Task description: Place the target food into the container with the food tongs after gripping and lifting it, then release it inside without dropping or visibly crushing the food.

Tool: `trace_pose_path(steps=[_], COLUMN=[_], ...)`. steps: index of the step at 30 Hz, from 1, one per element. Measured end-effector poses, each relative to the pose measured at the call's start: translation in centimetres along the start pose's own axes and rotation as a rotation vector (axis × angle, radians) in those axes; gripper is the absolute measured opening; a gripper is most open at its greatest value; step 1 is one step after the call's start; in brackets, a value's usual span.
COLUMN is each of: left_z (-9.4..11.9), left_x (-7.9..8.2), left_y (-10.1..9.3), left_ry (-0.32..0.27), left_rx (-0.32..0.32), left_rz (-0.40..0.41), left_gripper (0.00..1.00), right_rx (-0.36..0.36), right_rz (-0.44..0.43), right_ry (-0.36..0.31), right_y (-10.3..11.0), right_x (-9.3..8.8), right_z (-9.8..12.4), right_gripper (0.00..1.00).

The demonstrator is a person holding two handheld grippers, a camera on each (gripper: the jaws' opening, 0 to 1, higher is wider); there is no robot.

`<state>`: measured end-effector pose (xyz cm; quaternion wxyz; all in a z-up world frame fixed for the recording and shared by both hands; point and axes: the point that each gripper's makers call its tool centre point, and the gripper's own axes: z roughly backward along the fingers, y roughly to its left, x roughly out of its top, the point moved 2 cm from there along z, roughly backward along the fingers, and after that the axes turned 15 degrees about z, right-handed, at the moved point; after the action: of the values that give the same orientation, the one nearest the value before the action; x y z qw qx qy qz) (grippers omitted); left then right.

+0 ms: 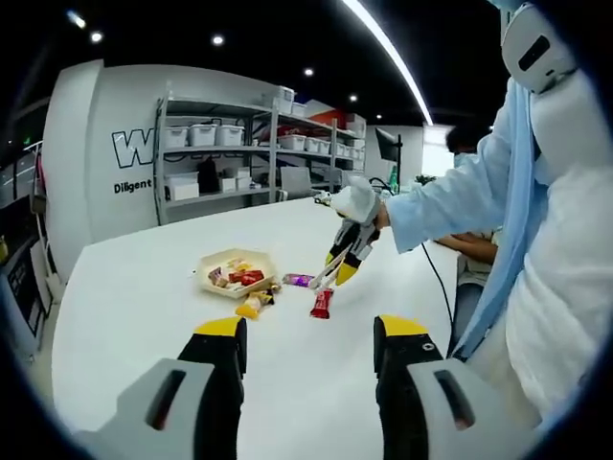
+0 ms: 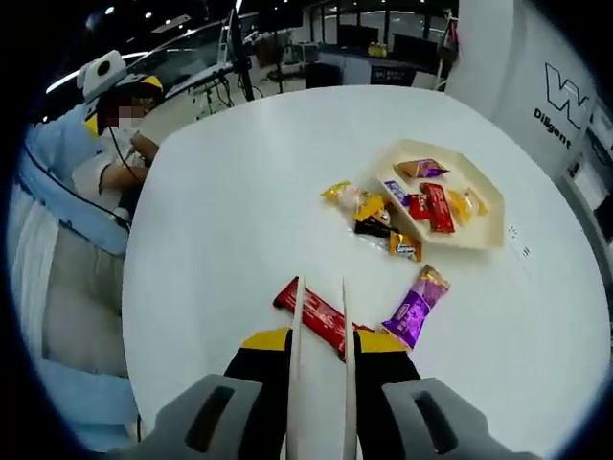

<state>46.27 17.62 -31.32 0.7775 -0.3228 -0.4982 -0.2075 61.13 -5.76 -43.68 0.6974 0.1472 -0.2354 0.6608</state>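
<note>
My right gripper (image 2: 323,341) is shut on a pair of pale food tongs (image 2: 298,326). The tongs' two blades stand apart over a red snack packet (image 2: 326,324) that lies flat on the white table. Whether the blades touch the packet I cannot tell. In the left gripper view, the right gripper (image 1: 347,251) and its tongs (image 1: 326,272) hang just above the red packet (image 1: 321,303). The cream tray (image 2: 498,233) holds several wrapped snacks; it sits left of the packet in the left gripper view, tray (image 1: 207,259). My left gripper (image 1: 311,335) is open and holds nothing, well short of the packet.
A purple packet (image 2: 414,307) lies right of the red one. Several yellow and dark packets (image 2: 372,218) are strewn beside the tray. A person in pale blue sleeves (image 1: 460,196) stands at the table's right edge, and another sits behind (image 2: 115,125). Shelving (image 1: 220,153) lines the far wall.
</note>
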Motion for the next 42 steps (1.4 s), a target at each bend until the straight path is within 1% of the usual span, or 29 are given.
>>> trace_pose_path(steps=[4, 7, 9, 10, 12, 13, 14, 15, 17, 18, 19, 21, 23, 24, 25, 26, 27, 28, 29, 30, 31, 33, 36, 39, 42], left_z=[0.0, 0.0, 0.0, 0.0, 0.0, 0.0, 0.0, 0.0, 0.0, 0.0, -0.1, -0.1, 0.0, 0.0, 0.0, 0.1, 0.1, 0.1, 0.2, 0.2, 0.3, 0.4, 0.7, 1.1, 1.4], left_x=[0.0, 0.1, 0.0, 0.0, 0.0, 0.0, 0.0, 0.1, 0.1, 0.1, 0.1, 0.1, 0.1, 0.1, 0.1, 0.0, 0.0, 0.1, 0.1, 0.1, 0.1, 0.1, -0.1, -0.2, -0.2], left_y=[-0.2, -0.3, -0.4, -0.4, -0.4, -0.4, -0.4, -0.4, -0.4, -0.5, -0.5, -0.4, -0.4, -0.4, -0.4, -0.3, -0.3, -0.3, -0.2, -0.2, -0.1, 0.1, 0.4, 0.6, 0.8], left_ry=[0.003, 0.002, 0.005, 0.006, 0.006, 0.005, 0.004, 0.004, 0.003, 0.003, 0.004, 0.004, 0.002, 0.003, 0.005, 0.008, 0.008, 0.008, 0.006, 0.005, 0.002, 0.002, 0.009, 0.008, 0.003], left_rx=[0.002, 0.003, 0.006, 0.006, 0.009, 0.011, 0.014, 0.016, 0.019, 0.02, 0.022, 0.026, 0.03, 0.032, 0.034, 0.036, 0.038, 0.042, 0.045, 0.047, 0.053, 0.06, 0.079, 0.095, 0.105], left_rz=[-0.003, -0.003, -0.004, -0.004, -0.005, -0.003, -0.003, -0.002, -0.002, -0.001, -0.001, -0.001, 0.002, 0.002, 0.001, 0.002, 0.002, 0.003, 0.004, 0.005, 0.006, 0.006, 0.007, 0.008, 0.013], left_gripper=[0.51, 0.51, 0.51, 0.51, 0.51, 0.51, 0.51, 0.51, 0.51, 0.51, 0.51, 0.51, 0.51, 0.51, 0.51, 0.51, 0.51, 0.51, 0.51, 0.52, 0.52, 0.52, 0.53, 0.54, 0.54], right_rx=[0.025, 0.041, 0.059, 0.056, 0.075, 0.067, 0.073, 0.079, 0.076, 0.089, 0.088, 0.113, 0.107, 0.121, 0.134, 0.132, 0.155, 0.158, 0.152, 0.153, 0.168, 0.166, 0.183, 0.198, 0.202], right_rz=[0.068, 0.101, 0.14, 0.171, 0.203, 0.254, 0.284, 0.287, 0.345, 0.342, 0.363, 0.379, 0.435, 0.441, 0.464, 0.505, 0.521, 0.53, 0.576, 0.595, 0.594, 0.627, 0.657, 0.683, 0.685], right_ry=[0.024, 0.034, 0.042, 0.046, 0.056, 0.061, 0.072, 0.076, 0.091, 0.1, 0.103, 0.107, 0.12, 0.127, 0.13, 0.138, 0.164, 0.168, 0.177, 0.194, 0.194, 0.206, 0.215, 0.243, 0.255], right_y=[0.4, 0.7, 0.9, 0.8, 0.9, 0.7, 0.7, 0.7, 0.2, 0.3, 0.1, 0.1, -0.3, -0.2, -0.2, -0.5, -0.4, -0.5, -0.9, -1.1, -0.9, -1.2, -1.1, -0.9, -0.7], right_x=[-0.6, -0.8, -0.9, -0.9, -1.0, -0.9, -1.0, -1.1, -1.3, -1.4, -1.4, -1.4, -1.3, -1.4, -1.3, -1.3, -1.6, -1.6, -1.5, -1.5, -1.5, -1.3, -1.0, -1.3, -1.6], right_z=[0.0, 0.0, 0.2, 0.2, 0.3, 0.3, 0.3, 0.3, 0.2, 0.2, 0.1, 0.0, 0.0, -0.1, -0.2, -0.2, -0.2, -0.3, -0.4, -0.4, -0.6, -0.8, -1.2, -1.8, -1.9], right_gripper=[0.17, 0.17, 0.17, 0.17, 0.17, 0.17, 0.17, 0.17, 0.17, 0.17, 0.17, 0.17, 0.17, 0.17, 0.18, 0.18, 0.18, 0.18, 0.18, 0.18, 0.18, 0.18, 0.18, 0.18, 0.18])
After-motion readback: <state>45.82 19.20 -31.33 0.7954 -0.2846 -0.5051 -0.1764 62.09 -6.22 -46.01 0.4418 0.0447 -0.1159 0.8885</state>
